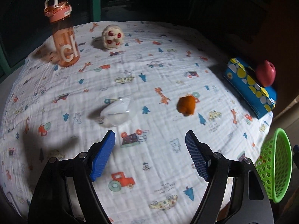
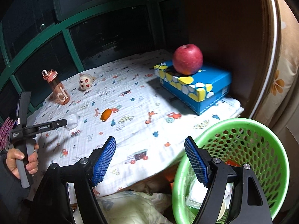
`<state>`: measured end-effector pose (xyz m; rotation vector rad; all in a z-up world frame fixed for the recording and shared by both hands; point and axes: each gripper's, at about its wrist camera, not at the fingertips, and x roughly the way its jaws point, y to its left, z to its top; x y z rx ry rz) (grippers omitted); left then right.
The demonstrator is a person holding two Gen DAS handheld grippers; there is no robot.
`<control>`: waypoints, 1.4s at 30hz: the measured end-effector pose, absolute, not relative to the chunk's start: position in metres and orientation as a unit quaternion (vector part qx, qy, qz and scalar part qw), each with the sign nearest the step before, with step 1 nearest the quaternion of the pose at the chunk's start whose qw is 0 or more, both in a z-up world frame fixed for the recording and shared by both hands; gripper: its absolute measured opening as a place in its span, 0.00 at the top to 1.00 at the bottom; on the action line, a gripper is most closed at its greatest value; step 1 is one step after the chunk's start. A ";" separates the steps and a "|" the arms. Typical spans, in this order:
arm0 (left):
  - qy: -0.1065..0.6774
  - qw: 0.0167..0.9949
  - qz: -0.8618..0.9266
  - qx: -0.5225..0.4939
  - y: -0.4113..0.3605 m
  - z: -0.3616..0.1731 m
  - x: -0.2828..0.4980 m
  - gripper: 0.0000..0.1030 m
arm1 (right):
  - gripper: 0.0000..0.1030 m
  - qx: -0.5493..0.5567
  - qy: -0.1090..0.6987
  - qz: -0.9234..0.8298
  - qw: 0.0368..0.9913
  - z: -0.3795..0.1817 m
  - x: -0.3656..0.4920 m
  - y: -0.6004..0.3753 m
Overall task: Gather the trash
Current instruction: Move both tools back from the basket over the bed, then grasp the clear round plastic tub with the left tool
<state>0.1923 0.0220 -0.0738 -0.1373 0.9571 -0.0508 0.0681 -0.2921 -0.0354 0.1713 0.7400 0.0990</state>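
A clear crumpled plastic cup [image 1: 115,113] lies on the printed white cloth [image 1: 168,56], just ahead of my open, empty left gripper [image 1: 150,140]. An orange peel [image 1: 186,105] lies to its right. In the right wrist view the cup [image 2: 72,120] sits at the tip of the left gripper's arm [image 2: 46,126], and the peel [image 2: 106,114] lies mid-table. My right gripper [image 2: 149,145] is open and empty, over the table's front edge, its right finger over the green mesh basket [image 2: 261,130], which holds some trash. The basket also shows in the left wrist view [image 1: 276,164].
An orange water bottle [image 1: 64,35] and a small plush toy [image 1: 112,37] stand at the far left. A red apple [image 2: 187,59] rests on a blue spotted box [image 2: 194,85] at the right. A brown wall [image 2: 224,28] rises behind the box. Crumpled fabric [image 2: 130,205] lies below the table.
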 end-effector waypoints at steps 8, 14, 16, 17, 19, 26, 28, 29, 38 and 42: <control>0.489 0.861 0.009 -0.139 0.063 -0.098 0.226 0.20 | 0.29 0.078 0.371 0.070 0.923 -0.041 0.089 -0.268; 0.503 0.850 0.005 -0.158 0.071 -0.111 0.241 0.19 | 0.29 0.072 0.381 0.083 0.918 -0.047 0.105 -0.253; 0.508 0.845 0.001 -0.165 0.071 -0.116 0.246 0.18 | 0.29 0.070 0.384 0.088 0.916 -0.049 0.111 -0.248; 0.511 0.843 0.002 -0.167 0.072 -0.118 0.249 0.18 | 0.29 0.069 0.386 0.090 0.916 -0.050 0.113 -0.246; 0.514 0.841 0.004 -0.171 0.075 -0.122 0.254 0.18 | 0.29 0.065 0.389 0.093 0.914 -0.052 0.118 -0.241; 0.524 0.831 0.002 -0.189 0.080 -0.134 0.267 0.18 | 0.29 0.060 0.398 0.101 0.910 -0.058 0.134 -0.230; 0.521 0.832 0.001 -0.192 0.081 -0.134 0.269 0.19 | 0.29 0.058 0.402 0.102 0.908 -0.061 0.139 -0.227; 0.520 0.832 -0.001 -0.194 0.081 -0.135 0.269 0.19 | 0.29 0.057 0.404 0.103 0.907 -0.063 0.141 -0.225; 0.516 0.834 -0.012 -0.197 0.084 -0.137 0.271 0.37 | 0.29 0.048 0.413 0.117 0.902 -0.072 0.160 -0.207; 0.504 0.843 -0.019 -0.189 0.084 -0.128 0.265 0.37 | 0.29 0.048 0.419 0.122 0.898 -0.079 0.172 -0.199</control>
